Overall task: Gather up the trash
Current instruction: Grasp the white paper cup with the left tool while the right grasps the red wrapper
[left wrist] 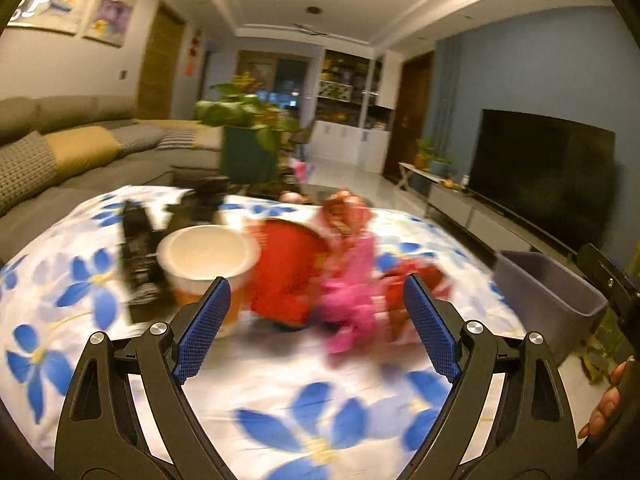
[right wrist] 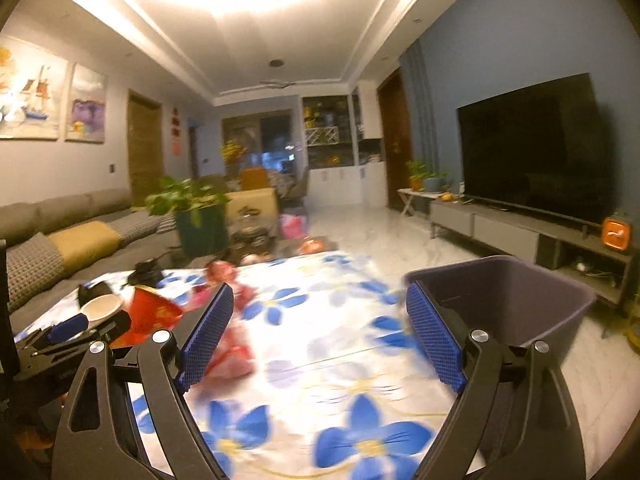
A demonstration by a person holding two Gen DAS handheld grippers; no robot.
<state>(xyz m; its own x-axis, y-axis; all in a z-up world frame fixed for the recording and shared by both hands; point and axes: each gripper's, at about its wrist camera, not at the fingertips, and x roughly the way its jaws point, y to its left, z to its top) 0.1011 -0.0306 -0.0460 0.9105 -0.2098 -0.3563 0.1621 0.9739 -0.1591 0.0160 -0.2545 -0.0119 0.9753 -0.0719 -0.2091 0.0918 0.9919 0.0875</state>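
Left tongs (left wrist: 316, 308) are gaping wide with nothing between the pads, pointing at the blurred trash pile on the worktop (left wrist: 280, 380): a white cup (left wrist: 206, 254), a red wrapper (left wrist: 286, 272) and pink scraps (left wrist: 352, 296) just beyond the tips. Right tongs (right wrist: 320, 320) are also hanging released and empty, with the grey bin (right wrist: 520, 300) sitting right behind the right pad at the worktop's edge. Judging by this, a reach-for-trash step is starting; next move is likely calling for closing the left tongs on the cup or wrapper, then carrying it across to the bin.
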